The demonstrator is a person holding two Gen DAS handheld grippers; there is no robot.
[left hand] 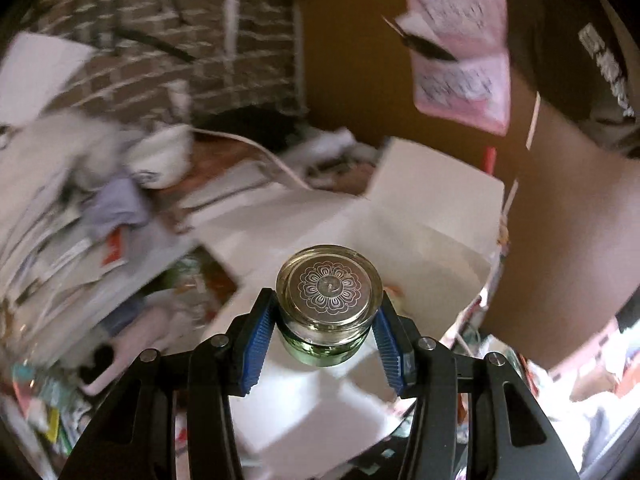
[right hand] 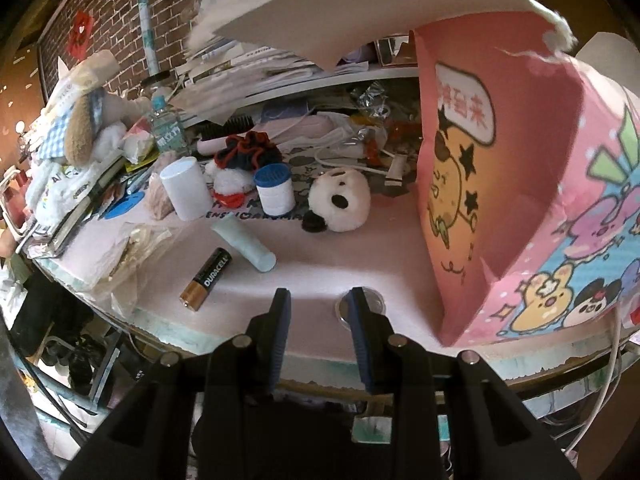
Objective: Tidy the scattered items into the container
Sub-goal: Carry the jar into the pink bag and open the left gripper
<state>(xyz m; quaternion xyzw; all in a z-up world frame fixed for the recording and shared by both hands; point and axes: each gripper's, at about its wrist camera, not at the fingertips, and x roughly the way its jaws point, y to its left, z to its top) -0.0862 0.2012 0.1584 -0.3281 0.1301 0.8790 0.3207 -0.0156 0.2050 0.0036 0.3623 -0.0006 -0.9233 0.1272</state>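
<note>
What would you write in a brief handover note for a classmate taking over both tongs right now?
Left tongs: shut on the small glass jar, held over the open white box interior.
Right tongs: open, empty, low over the pink table beside the pink cartoon box.
Done: jar lifted, not yet released.
Left on the table: battery, pale blue tube, panda plush, blue-capped pot, white cylinder.

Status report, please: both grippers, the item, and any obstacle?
Left hand-held gripper shut on small glass jar, above open white box. Right hand-held gripper open, empty, over pink table. Battery not yet collected. No obstacle seen.
</note>
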